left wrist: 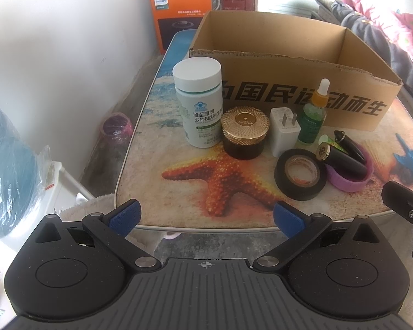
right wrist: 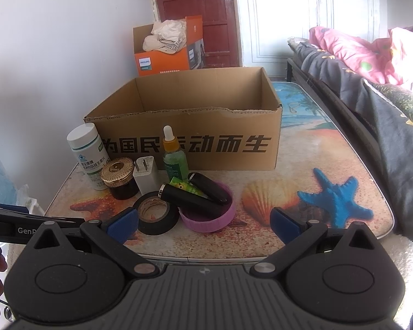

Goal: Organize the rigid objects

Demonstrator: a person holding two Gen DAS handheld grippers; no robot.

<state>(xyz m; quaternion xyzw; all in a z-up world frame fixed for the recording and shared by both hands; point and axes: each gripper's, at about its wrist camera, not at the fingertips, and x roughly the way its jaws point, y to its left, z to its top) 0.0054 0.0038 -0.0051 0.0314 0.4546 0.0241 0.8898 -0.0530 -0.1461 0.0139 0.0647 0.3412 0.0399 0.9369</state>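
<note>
Left wrist view: left gripper (left wrist: 206,217) spread wide, empty, short of the table's (left wrist: 140,143) near edge; right gripper (right wrist: 203,224) likewise. Nothing packed yet, I'd say: vitamin bottle (left wrist: 199,104), gold-lidded jar (left wrist: 244,133), tape roll (left wrist: 300,173) cluster before the cardboard box (left wrist: 303,93). Next: reach forward, pinch one.

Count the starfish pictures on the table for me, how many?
2: an orange starfish near the table's front left, and a blue starfish near the front right. The cardboard box could be hiding more.
</note>
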